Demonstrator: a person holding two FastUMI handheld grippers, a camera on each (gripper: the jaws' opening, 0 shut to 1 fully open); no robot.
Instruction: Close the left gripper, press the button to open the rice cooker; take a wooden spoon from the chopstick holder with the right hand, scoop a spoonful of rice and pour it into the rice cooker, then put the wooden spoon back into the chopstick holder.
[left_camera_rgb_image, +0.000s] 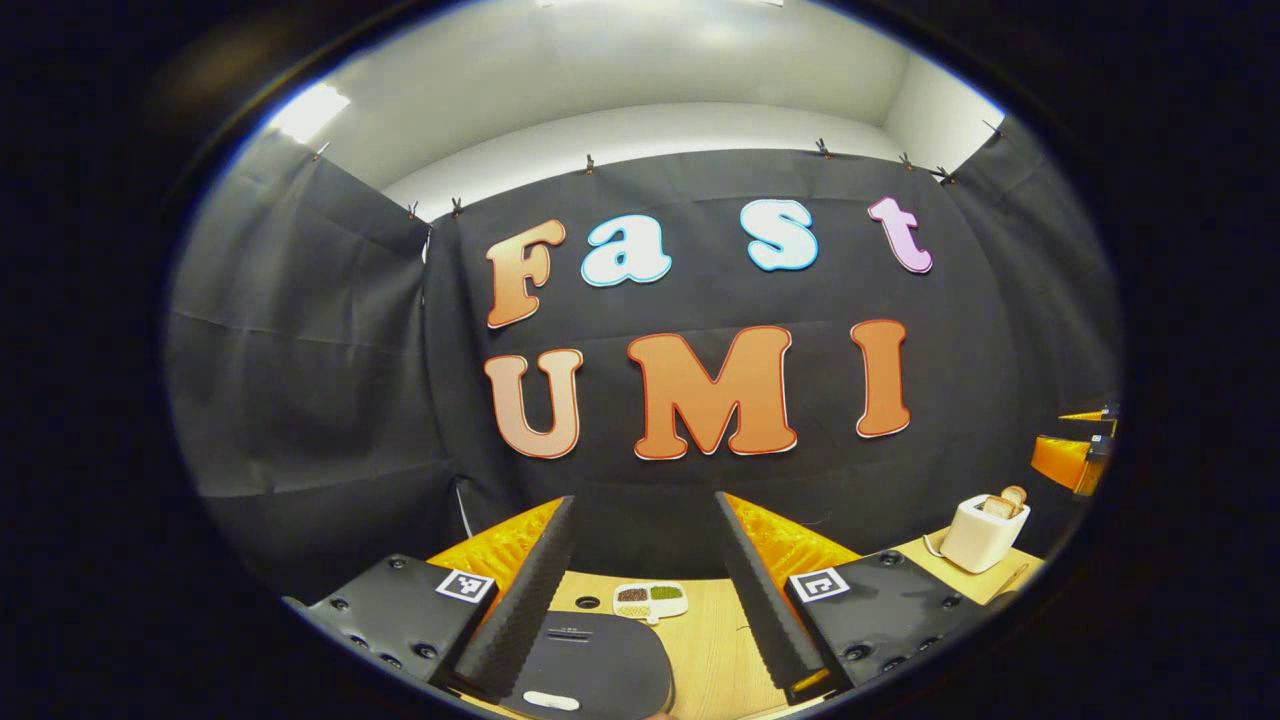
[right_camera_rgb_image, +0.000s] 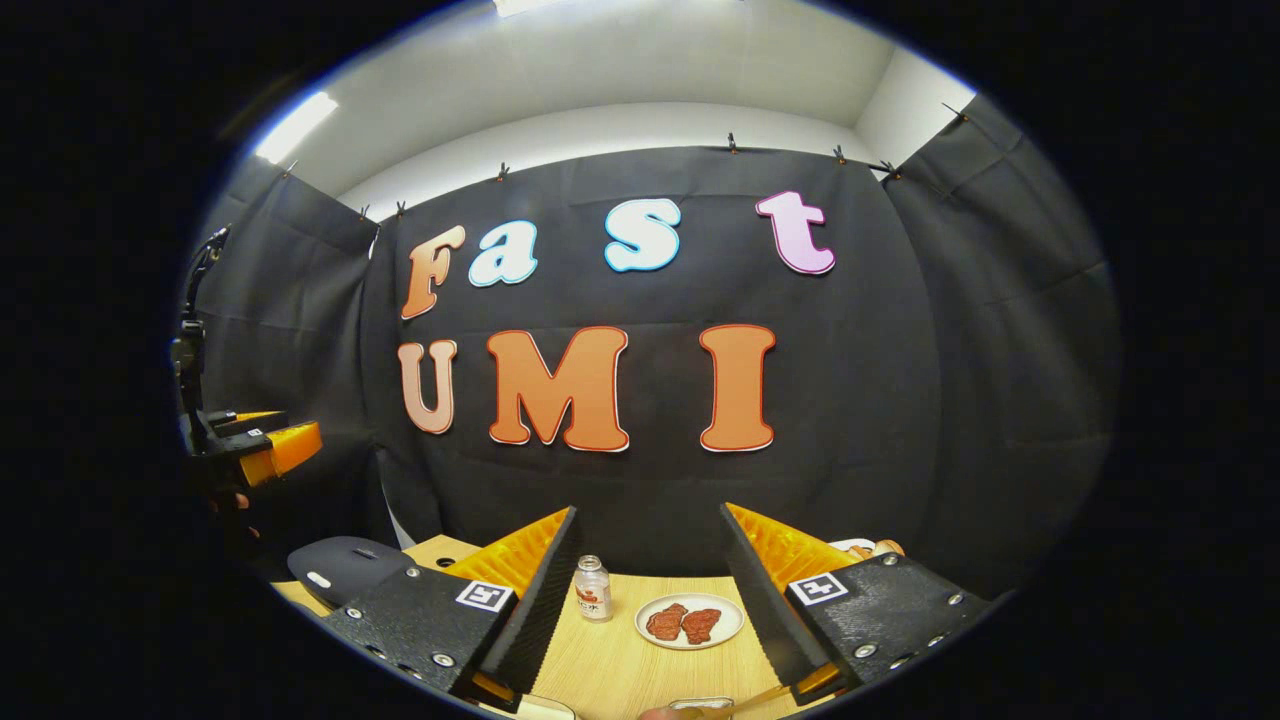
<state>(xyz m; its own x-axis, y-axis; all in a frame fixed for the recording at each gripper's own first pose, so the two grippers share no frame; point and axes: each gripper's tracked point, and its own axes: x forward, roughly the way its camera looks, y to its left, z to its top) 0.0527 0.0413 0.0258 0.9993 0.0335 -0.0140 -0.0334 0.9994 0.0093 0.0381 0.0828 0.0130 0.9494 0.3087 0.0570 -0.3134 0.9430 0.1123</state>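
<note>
A light wooden desk (left_camera_rgb_image: 715, 650) carries everything. In the left gripper view a dark rice cooker (left_camera_rgb_image: 600, 665) sits at its near edge with the lid down, a small white divided dish (left_camera_rgb_image: 650, 600) of grains lies behind it, and a white toaster (left_camera_rgb_image: 983, 533) holding bread stands far to the right. In the right gripper view a small bottle (right_camera_rgb_image: 592, 588) stands just beside a white plate (right_camera_rgb_image: 690, 621) of red meat slices.

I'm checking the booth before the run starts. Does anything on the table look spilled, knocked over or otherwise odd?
Nothing stands out. The rice cooker sits flat with its lid down, the divided dish holds its grains, the small bottle stands upright, and the plate lies level on the table. Both grippers hover with jaws open.
</note>
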